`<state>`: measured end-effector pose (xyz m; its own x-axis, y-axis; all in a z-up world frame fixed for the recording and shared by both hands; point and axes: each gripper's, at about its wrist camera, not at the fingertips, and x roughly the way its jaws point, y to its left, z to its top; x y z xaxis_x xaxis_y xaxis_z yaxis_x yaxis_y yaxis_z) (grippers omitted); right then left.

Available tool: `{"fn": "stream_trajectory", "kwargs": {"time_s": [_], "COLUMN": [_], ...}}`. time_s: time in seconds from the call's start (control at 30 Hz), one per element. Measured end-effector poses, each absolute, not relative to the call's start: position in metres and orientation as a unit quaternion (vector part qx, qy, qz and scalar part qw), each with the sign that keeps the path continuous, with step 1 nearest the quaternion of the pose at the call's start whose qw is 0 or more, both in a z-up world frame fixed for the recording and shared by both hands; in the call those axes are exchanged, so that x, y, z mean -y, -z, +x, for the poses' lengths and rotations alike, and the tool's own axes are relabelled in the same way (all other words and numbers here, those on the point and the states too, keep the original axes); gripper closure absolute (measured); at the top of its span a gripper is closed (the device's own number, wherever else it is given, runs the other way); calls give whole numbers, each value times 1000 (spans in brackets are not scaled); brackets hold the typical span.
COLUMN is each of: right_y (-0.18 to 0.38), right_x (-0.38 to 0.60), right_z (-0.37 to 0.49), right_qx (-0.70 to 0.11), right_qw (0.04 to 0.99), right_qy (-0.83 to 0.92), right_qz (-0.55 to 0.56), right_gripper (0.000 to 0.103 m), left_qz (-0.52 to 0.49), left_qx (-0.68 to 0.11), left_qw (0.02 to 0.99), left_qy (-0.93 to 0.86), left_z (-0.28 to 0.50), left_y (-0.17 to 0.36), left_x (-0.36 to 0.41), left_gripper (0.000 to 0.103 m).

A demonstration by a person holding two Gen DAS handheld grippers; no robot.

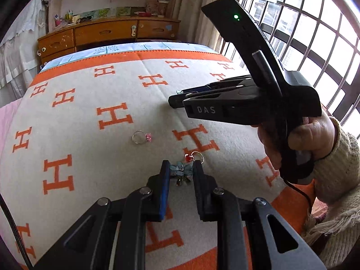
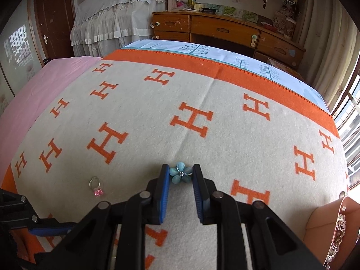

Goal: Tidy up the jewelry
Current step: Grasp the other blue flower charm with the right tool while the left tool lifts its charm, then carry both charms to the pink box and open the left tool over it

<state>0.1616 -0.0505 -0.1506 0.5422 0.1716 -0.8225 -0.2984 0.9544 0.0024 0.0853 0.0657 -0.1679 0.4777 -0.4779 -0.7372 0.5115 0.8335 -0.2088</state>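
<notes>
Early stage. Right gripper [image 2: 180, 175] narrow, pinching blue flower [image 2: 180, 174] above blanket [image 2: 202, 94]. Left gripper [image 1: 181, 172] narrow around second flower piece [image 1: 181, 173]; contact unclear. Pink ring [image 1: 141, 137] and red ring [image 1: 194, 156] lie loose. Box [image 2: 326, 216] at edge, bracelet [image 2: 337, 236] on it.

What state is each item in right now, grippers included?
Left hand-held gripper: shut on blue flower charm.
Right hand-held gripper: shut on blue flower ring.
Pink-stone ring: lying loose on blanket.
Red-stone ring: loose on blanket, just beyond the left fingertips.
Peach box: appears open, bracelet at its edge.
</notes>
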Motion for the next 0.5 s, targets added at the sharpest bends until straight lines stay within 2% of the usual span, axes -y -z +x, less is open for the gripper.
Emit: {"fn": "stream_trajectory", "kwargs": {"time_s": [0.17,0.5], "right_y": [138,86], "right_x": [64,118], "right_z": [147,62], "right_qx": [-457,-396], "right_qw": [876,906], "right_qy": [-150,-147], "right_qz": [-21,35], "right_gripper": [83,83], "left_qz": [30,61], "left_qx": [-405,-361], "left_qw": [866,873], "left_qy": [292,323], "left_z": [79,49], "left_y": [150,100], "left_x": [-60,-6], "left_gripper": [85,85]}}
